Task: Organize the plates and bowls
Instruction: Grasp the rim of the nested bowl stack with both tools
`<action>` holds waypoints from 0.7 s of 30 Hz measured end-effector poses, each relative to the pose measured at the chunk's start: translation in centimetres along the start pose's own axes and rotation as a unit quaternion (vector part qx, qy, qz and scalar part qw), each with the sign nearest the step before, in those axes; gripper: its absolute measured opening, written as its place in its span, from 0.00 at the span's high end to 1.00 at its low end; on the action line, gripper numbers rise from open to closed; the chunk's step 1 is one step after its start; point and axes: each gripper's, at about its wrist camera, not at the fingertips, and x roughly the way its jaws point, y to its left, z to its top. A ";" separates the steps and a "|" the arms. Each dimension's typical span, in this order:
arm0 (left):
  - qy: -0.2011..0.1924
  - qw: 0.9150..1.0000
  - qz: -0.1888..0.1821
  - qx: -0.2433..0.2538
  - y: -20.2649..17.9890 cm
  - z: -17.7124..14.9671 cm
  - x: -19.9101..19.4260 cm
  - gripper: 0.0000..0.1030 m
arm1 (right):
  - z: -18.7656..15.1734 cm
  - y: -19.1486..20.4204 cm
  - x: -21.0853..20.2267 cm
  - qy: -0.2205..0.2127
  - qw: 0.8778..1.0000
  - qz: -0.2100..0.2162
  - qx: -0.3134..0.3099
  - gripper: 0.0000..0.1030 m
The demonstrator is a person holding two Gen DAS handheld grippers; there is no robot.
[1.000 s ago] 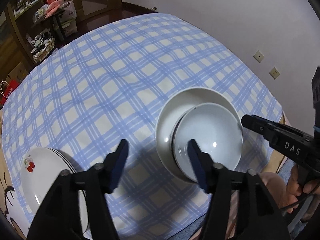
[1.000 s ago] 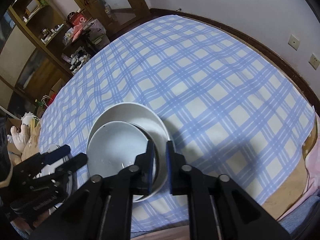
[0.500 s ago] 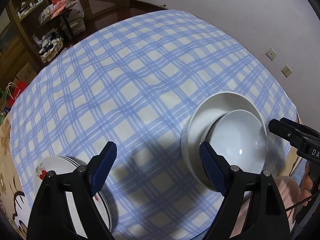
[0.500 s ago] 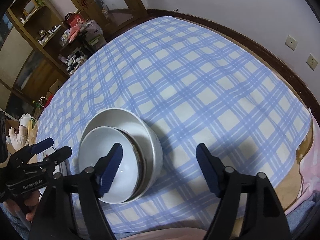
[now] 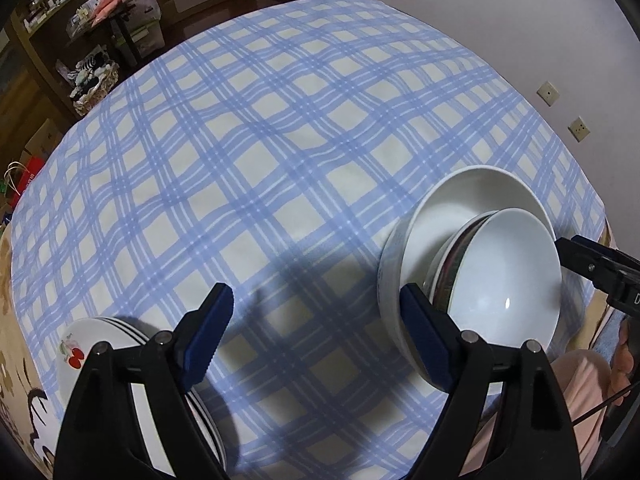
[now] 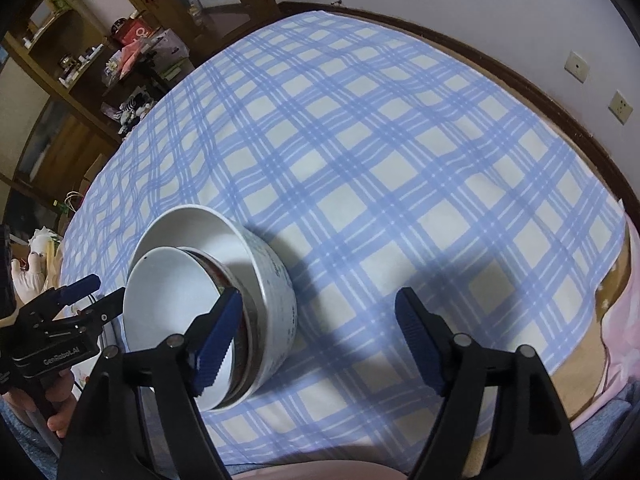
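With the nested bowls [image 6: 208, 304] stacked at nine o'clock, both my right gripper [image 6: 320, 336] and left gripper [image 5: 316, 328] gape empty; next I'd check the plates [image 5: 104, 344].

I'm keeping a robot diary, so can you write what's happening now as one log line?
left gripper: open, empty | right gripper: open, empty | bowls: nested on tablecloth | plates: stacked at cloth's edge
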 end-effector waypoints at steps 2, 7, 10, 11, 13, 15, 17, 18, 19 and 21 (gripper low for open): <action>0.003 1.000 0.001 0.002 -0.1 0.0 0.2 0.19 | 0.0 -0.1 0.2 0.003 1.000 0.001 0.002 0.20; 0.010 1.000 0.003 0.007 -0.2 0.0 0.9 0.19 | 0.0 -0.1 0.9 0.017 1.000 0.000 0.003 0.20; 0.013 1.000 0.004 0.008 -0.3 0.1 1.3 0.19 | 0.0 -0.3 1.1 0.018 1.000 0.005 0.007 0.20; 0.015 1.000 0.004 0.010 -0.4 0.0 1.4 0.19 | 0.0 -0.3 1.1 0.018 1.000 0.007 0.009 0.20; 0.015 1.000 0.004 0.010 -0.4 0.0 1.6 0.19 | 0.0 -0.5 1.3 0.018 1.000 0.014 0.013 0.20; 0.018 1.000 0.001 0.007 -0.3 0.1 1.8 0.19 | 0.0 -0.7 1.4 0.019 0.999 0.020 0.018 0.20; 0.017 1.000 -0.004 0.003 -0.1 0.0 1.8 0.19 | 0.0 -0.8 1.5 0.018 1.000 0.013 0.021 0.24; 0.016 1.000 -0.005 0.002 0.0 0.0 1.9 0.19 | 0.0 -0.7 1.7 0.024 0.999 0.005 0.021 0.28; 0.015 1.000 -0.006 0.002 0.0 0.0 1.9 0.19 | 0.0 -0.7 2.0 0.030 0.999 0.010 0.020 0.30; 0.011 1.000 -0.006 0.001 0.0 -0.2 1.8 0.19 | 0.1 -0.6 2.0 0.030 0.999 0.013 0.019 0.31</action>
